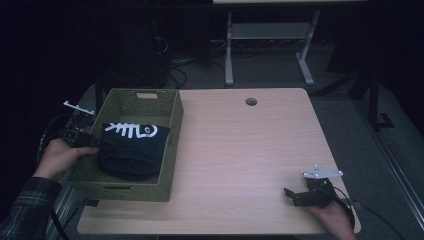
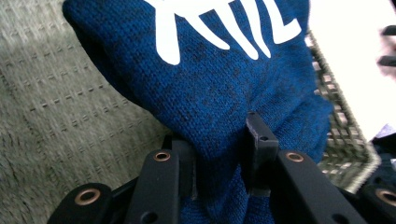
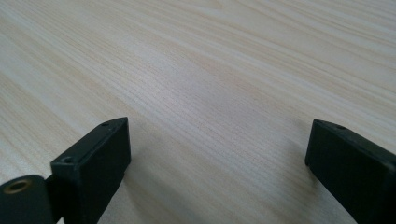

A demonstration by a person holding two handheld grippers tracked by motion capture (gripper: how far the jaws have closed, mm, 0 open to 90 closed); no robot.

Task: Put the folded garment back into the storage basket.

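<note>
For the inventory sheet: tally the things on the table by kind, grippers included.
Woven basket: 1
Folded blue garment with white print, in the basket: 1
Grippers, left gripper and right gripper: 2
Total: 4

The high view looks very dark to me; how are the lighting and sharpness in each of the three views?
High view: dim, room behind nearly black, the table lit, the blue garment in the basket almost black. Left gripper view: brighter, knit sharp, table at upper right washed out to white. Right gripper view: evenly lit, wood grain soft, the right gripper with jaws slightly blurred.
</note>
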